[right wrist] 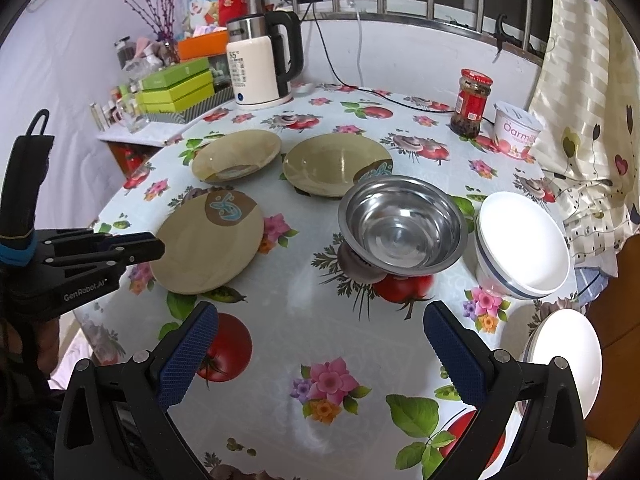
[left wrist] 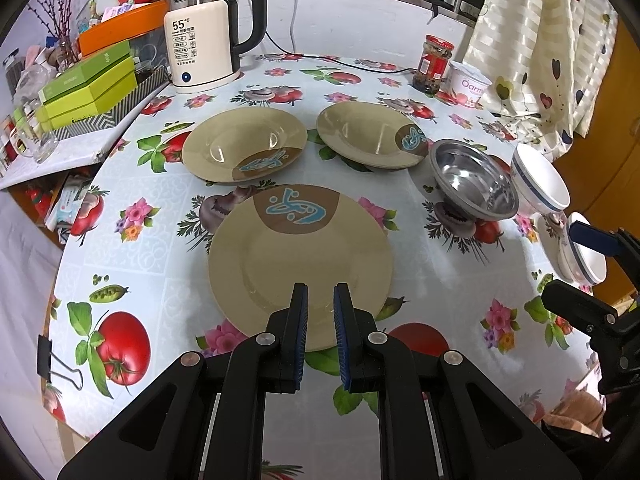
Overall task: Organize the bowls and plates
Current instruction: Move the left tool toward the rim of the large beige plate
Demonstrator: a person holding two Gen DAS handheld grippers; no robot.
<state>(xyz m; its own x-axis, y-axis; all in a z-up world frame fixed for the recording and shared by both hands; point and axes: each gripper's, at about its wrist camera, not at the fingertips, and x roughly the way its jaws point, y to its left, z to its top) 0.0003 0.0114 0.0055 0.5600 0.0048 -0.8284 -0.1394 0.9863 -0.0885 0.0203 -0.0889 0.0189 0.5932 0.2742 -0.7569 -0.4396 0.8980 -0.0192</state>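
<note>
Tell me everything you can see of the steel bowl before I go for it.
The steel bowl is shiny bare metal, round, with a flared flat rim and a narrow foot. It stands upright and empty on the flowered tablecloth, its inside mirroring the room. It sits in front of the right-hand tan plate and left of a white bowl; whether their rims touch is unclear. Neither pair of tongs touches it.

Left tongs (left wrist: 321,292) narrowly parted, apparently empty; right tongs (right wrist: 320,336) wide apart.
</note>
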